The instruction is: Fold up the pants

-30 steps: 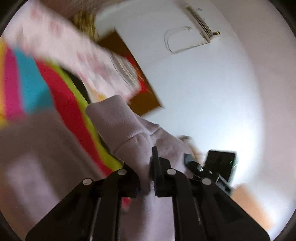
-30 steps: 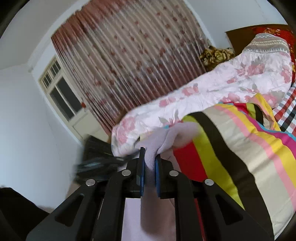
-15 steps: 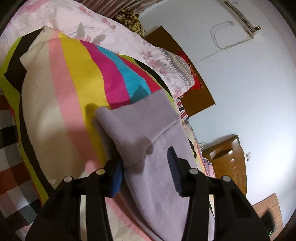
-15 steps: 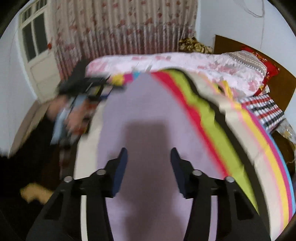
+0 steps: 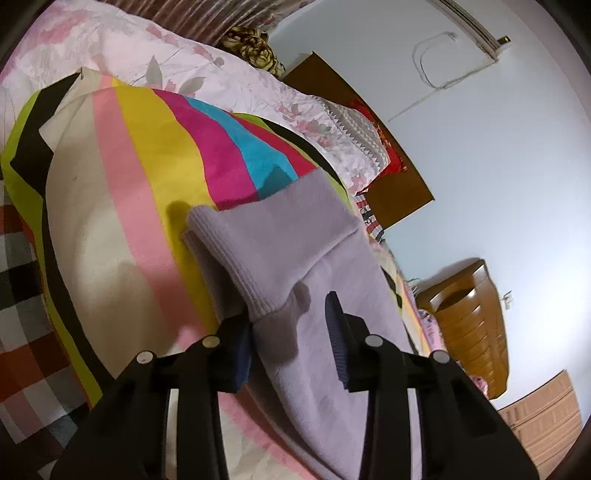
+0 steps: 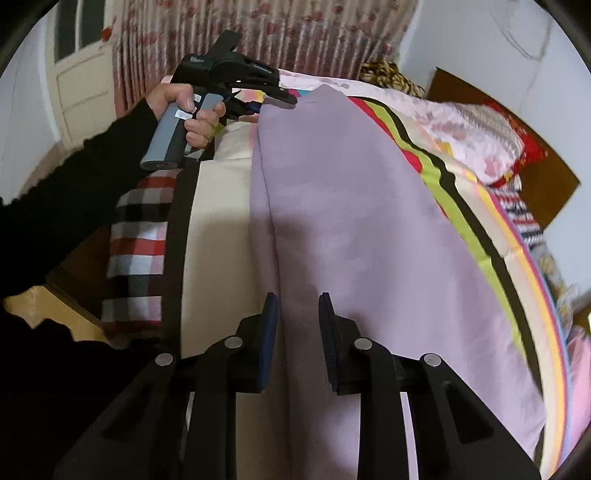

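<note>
Left wrist view: both grippers, left gripper (image 5: 290, 332) and right gripper (image 6: 297, 332), gape wide over purple pants (image 6: 351, 206) on the striped blanket (image 5: 147, 166).

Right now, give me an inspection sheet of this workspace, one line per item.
Surface: bed covered by a striped blanket, with a checked sheet at its edge.
Job's things: lilac pants laid flat along the blanket; ribbed cuffs stacked at the left gripper's end.
Clutter: floral quilt and red pillow by the headboard.
Grippers: left gripper open, cuff between its jaws; right gripper open over the pants.
Cables: thin wire looped on the wall.
Surroundings: floral curtain, white door, wooden cabinet, white walls.
</note>
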Action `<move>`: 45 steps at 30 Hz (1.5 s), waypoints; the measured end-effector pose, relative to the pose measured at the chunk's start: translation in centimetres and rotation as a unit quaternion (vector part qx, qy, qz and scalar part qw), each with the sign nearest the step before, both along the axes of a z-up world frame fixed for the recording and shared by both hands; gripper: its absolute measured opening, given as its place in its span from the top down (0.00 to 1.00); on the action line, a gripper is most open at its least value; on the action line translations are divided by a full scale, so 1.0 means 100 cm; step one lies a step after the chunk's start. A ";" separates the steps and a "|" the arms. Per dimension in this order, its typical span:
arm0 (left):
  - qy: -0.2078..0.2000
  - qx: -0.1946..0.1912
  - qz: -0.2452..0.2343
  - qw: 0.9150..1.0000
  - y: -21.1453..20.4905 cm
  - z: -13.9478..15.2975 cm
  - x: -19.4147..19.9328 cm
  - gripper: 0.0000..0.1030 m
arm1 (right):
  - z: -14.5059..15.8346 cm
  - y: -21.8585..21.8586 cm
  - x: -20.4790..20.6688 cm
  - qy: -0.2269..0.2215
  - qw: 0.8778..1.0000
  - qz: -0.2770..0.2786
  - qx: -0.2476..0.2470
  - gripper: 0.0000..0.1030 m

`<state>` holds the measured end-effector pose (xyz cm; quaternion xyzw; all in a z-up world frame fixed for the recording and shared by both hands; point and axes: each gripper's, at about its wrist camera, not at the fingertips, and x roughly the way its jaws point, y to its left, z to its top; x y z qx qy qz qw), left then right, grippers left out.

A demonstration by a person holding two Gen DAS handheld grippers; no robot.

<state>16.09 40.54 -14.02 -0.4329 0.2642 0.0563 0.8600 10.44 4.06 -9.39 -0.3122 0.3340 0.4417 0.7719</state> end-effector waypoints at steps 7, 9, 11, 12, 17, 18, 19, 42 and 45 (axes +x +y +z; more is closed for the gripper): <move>0.021 0.027 -0.013 0.999 -0.006 -0.001 0.007 0.67 | -0.012 0.009 -0.001 -0.030 0.999 0.005 -0.024 0.82; 0.026 0.040 -0.014 0.999 -0.008 0.001 0.008 0.81 | -0.012 0.009 -0.002 -0.039 0.999 0.001 -0.026 0.97; 0.021 0.051 -0.016 0.998 -0.010 0.005 0.006 0.92 | -0.010 0.007 -0.002 -0.039 0.999 -0.010 -0.016 0.98; 0.017 0.053 -0.012 0.998 -0.010 0.008 0.004 0.93 | -0.006 0.005 0.000 -0.033 0.999 -0.016 -0.005 0.98; -0.012 0.083 -0.019 0.996 -0.015 0.041 -0.003 0.93 | 0.034 -0.010 0.004 0.001 0.997 -0.022 0.068 0.98; -0.009 0.088 -0.020 0.996 -0.015 0.046 -0.002 0.93 | 0.037 -0.011 0.003 0.006 0.998 -0.016 0.069 0.98; 0.002 0.094 -0.019 0.995 -0.015 0.047 -0.001 0.93 | 0.036 -0.011 0.002 0.009 0.998 -0.012 0.066 0.98; 0.118 0.196 0.033 0.973 -0.025 0.032 0.002 0.17 | -0.002 -0.001 -0.038 0.029 0.999 -0.005 0.028 0.45; 0.066 0.281 0.052 0.956 -0.069 0.072 -0.025 0.09 | 0.011 -0.021 -0.060 0.043 0.995 -0.029 0.087 0.37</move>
